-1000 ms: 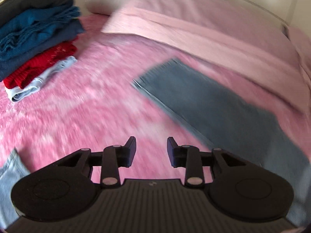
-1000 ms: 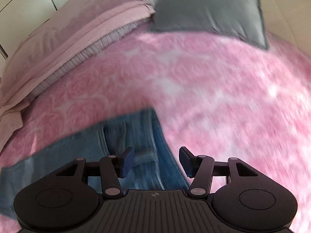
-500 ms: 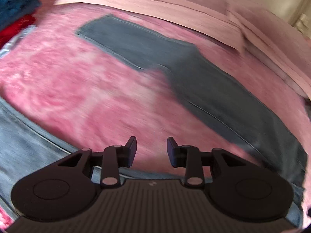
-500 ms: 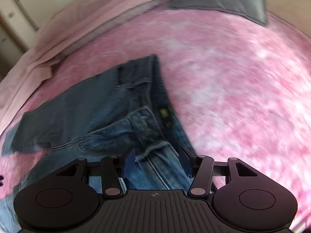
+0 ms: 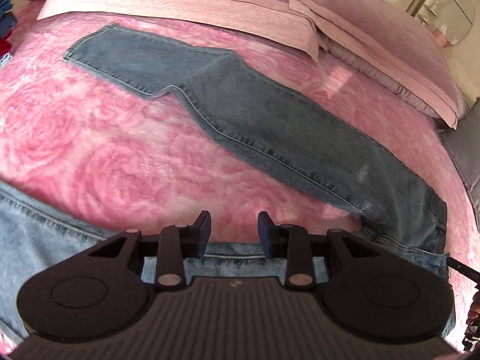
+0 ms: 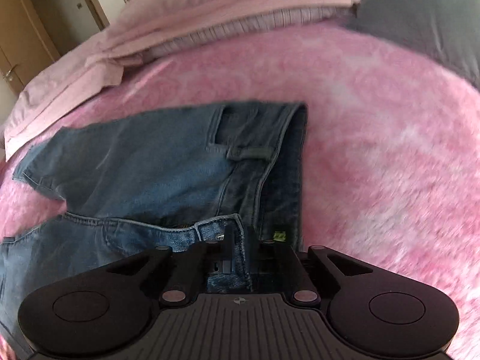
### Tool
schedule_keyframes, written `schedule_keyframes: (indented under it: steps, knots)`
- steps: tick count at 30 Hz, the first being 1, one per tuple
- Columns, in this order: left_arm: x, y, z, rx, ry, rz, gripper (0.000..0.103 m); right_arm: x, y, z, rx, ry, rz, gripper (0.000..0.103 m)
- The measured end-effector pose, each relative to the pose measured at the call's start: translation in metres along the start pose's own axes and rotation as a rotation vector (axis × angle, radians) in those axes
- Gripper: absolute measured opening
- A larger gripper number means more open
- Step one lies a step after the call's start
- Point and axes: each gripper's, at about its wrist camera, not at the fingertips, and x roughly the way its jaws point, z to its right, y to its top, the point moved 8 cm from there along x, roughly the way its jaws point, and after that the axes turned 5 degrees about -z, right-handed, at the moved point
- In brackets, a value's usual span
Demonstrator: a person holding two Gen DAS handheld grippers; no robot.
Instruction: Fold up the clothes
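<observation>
Two grippers are over one pair of jeans [image 5: 270,120] spread on a pink fleece blanket [image 5: 105,156]. One leg runs flat and diagonal away from the left wrist camera, its hem toward the pink pillows [image 5: 186,3] at the head of the bed. The other leg lies along the near edge, beneath the left tool. The waistband sits at the right, in front of the right wrist camera.

Right gripper [image 6: 237,252]: jaws drawn close together, with the near corner of the waistband [image 6: 219,228], by the button, pinched between them. The fabric there is lifted into a small ridge. The tool is held low and roughly level, pointing along the waistband toward the pillows.

Left gripper [image 5: 233,234]: jaws standing well apart, nothing between them. It hovers low over the inner seam of the near leg, tilted slightly down, and contact with the denim cannot be confirmed.

Step in hand, by judgement: taking hold of the near half of the jeans in order to lay one leg onto the other lengthwise. Only the right side has a hold.

Next move calls for the left gripper to secure a matching hold on the near leg, so both ends rise together. Care is then needed to carry the near leg across without dragging the far leg, and to align the seams and hems.

Risk noted: the denim is heavy, and a pinch on the corner alone may slip.
</observation>
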Motion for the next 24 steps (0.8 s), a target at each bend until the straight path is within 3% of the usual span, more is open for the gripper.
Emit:
schedule_keyframes:
  steps: [2, 6, 8, 10, 14, 17, 19, 20, 21, 24]
  knots:
    - [0.0, -0.002, -0.003, -0.016, 0.013, -0.002, 0.028, -0.005, 0.001, 0.006, 0.046, -0.002, 0.028, 0.002]
    - [0.002, -0.007, -0.011, -0.06, 0.034, -0.022, 0.028, 0.012, -0.005, 0.012, 0.09, 0.016, -0.035, 0.005]
    - [0.002, -0.01, -0.013, -0.069, 0.038, -0.026, 0.028, 0.011, -0.001, 0.018, 0.162, 0.089, -0.027, 0.012]
    - [0.003, -0.013, -0.015, -0.079, 0.042, -0.03, 0.028, 0.012, 0.005, 0.021, 0.204, 0.152, -0.022, 0.037]
    - [0.003, -0.019, -0.019, -0.097, 0.05, -0.039, 0.028, 0.026, 0.017, 0.019, 0.144, 0.172, -0.029, 0.04]
    - [0.004, -0.021, -0.019, -0.093, 0.057, -0.044, 0.028, 0.04, 0.022, 0.013, 0.098, 0.165, -0.036, 0.039]
    - [0.004, -0.023, -0.019, -0.093, 0.06, -0.046, 0.028, 0.05, 0.023, 0.007, 0.075, 0.17, -0.057, 0.018]
    - [0.004, -0.023, -0.019, -0.092, 0.063, -0.045, 0.028, 0.05, 0.024, 0.007, 0.07, 0.168, -0.057, 0.017]
    - [0.003, -0.023, -0.019, -0.091, 0.065, -0.044, 0.028, 0.045, 0.026, 0.009, 0.076, 0.159, -0.047, 0.002]
    - [-0.001, -0.022, -0.021, -0.09, 0.067, -0.028, 0.028, 0.028, 0.032, 0.016, 0.067, 0.102, -0.008, 0.001]
